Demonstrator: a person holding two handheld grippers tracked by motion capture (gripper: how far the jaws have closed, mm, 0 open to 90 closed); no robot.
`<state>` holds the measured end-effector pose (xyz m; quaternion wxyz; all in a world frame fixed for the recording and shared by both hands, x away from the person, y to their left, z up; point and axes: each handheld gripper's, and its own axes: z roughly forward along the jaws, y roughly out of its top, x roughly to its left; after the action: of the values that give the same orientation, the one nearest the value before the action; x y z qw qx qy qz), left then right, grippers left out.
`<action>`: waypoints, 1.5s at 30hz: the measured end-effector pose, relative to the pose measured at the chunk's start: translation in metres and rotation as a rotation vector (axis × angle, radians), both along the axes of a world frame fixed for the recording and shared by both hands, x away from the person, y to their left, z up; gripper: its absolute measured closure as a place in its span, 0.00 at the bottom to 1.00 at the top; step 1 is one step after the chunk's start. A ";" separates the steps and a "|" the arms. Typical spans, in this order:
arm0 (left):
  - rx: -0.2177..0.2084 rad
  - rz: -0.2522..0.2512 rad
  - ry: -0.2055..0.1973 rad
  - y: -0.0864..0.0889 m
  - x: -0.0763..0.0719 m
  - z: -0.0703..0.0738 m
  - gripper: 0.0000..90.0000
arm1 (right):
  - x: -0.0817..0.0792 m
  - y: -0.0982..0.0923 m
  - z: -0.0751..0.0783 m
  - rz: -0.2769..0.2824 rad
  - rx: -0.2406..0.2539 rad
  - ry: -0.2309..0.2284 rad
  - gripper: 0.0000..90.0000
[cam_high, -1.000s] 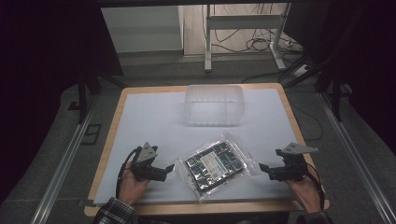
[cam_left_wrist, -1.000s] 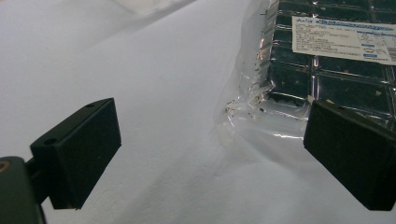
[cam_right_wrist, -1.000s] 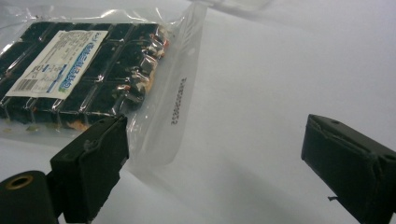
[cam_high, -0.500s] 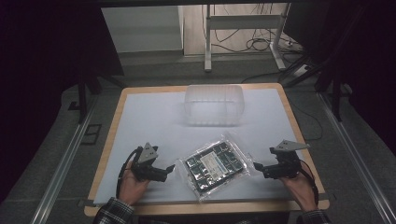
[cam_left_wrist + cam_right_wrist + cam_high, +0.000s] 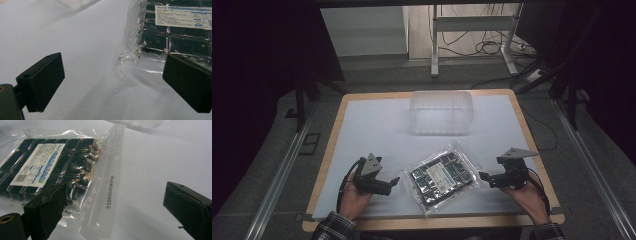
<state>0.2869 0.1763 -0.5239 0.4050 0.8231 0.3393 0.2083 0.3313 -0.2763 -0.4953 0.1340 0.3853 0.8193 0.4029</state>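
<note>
Two grippers flank a sealed bag on the near half of the white table.

High view: the clear bag of dark trays lies between left gripper and right gripper, an empty clear bin far behind. Left gripper view: jaws spread wide — the bag's edge just beyond. Right gripper view: jaws spread, one over the bag's seal strip.

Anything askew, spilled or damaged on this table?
Only the bag stands out: it lies skewed to the table's edges between the open left gripper and right gripper, its clear edge wrinkled. Nothing looks spilled. The clear bin sits upright.
</note>
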 end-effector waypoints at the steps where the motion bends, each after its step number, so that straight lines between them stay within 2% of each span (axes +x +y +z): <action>1: 0.002 0.000 0.000 0.000 0.000 0.000 0.04 | 0.001 0.001 -0.001 -0.002 0.003 0.005 0.06; 4: 0.005 -0.001 -0.001 0.000 0.000 0.000 0.04 | 0.003 0.003 -0.001 0.003 0.003 0.020 0.06; 9: 0.007 0.000 -0.002 0.000 0.000 0.000 0.04 | 0.004 0.009 0.001 0.021 -0.007 0.007 0.07; 16: 0.007 0.003 -0.007 -0.001 -0.001 0.000 0.04 | 0.007 0.016 0.000 0.030 -0.034 0.010 0.20; 18: 0.010 0.003 -0.009 -0.002 -0.001 0.000 0.04 | 0.010 0.019 -0.002 0.033 -0.062 0.010 0.26; 19: 0.012 0.003 -0.011 -0.002 -0.001 0.000 0.04 | 0.010 0.019 -0.002 0.033 -0.062 0.010 0.26; 20: 0.014 0.001 -0.011 -0.002 -0.001 0.000 0.04 | 0.013 0.021 -0.006 0.035 -0.086 0.034 0.28; 22: 0.016 0.001 -0.010 -0.003 -0.001 0.000 0.04 | 0.014 0.022 -0.008 0.045 -0.091 0.047 0.28; 28: 0.023 0.002 -0.013 -0.003 -0.001 0.000 0.04 | 0.019 0.026 -0.012 0.073 -0.096 0.062 0.35; 32: 0.027 0.001 -0.013 -0.003 -0.001 0.000 0.04 | 0.025 0.028 -0.017 0.111 -0.064 0.103 0.45; 33: 0.027 0.001 -0.013 -0.003 -0.001 0.000 0.04 | 0.025 0.028 -0.017 0.111 -0.064 0.103 0.45; 34: 0.025 0.002 -0.015 -0.004 -0.001 0.000 0.04 | 0.026 0.029 -0.017 0.124 -0.044 0.121 0.50; 37: 0.029 0.002 -0.015 -0.003 -0.001 0.000 0.04 | 0.026 0.030 -0.015 0.136 -0.046 0.109 0.60; 38: 0.029 0.002 -0.015 -0.003 -0.001 0.000 0.04 | 0.026 0.030 -0.015 0.136 -0.046 0.109 0.60; 40: 0.025 0.005 -0.017 -0.003 -0.001 0.000 0.04 | 0.023 0.031 -0.011 0.148 -0.030 0.098 0.66; 41: 0.026 0.005 -0.018 -0.004 -0.001 0.000 0.04 | 0.021 0.035 -0.010 0.161 -0.048 0.085 0.69; 42: 0.026 0.005 -0.018 -0.004 -0.001 0.000 0.04 | 0.021 0.035 -0.010 0.161 -0.048 0.085 0.69; 43: 0.032 0.003 -0.017 -0.004 -0.001 0.000 0.04 | 0.019 0.038 -0.011 0.173 -0.083 0.085 0.71; 45: 0.032 0.004 -0.018 -0.004 -0.001 0.000 0.04 | 0.019 0.040 -0.012 0.177 -0.099 0.090 0.72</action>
<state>0.2857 0.1724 -0.5238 0.3944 0.8270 0.3337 0.2218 0.3499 -0.2358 -0.5078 0.0800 0.3220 0.8741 0.3548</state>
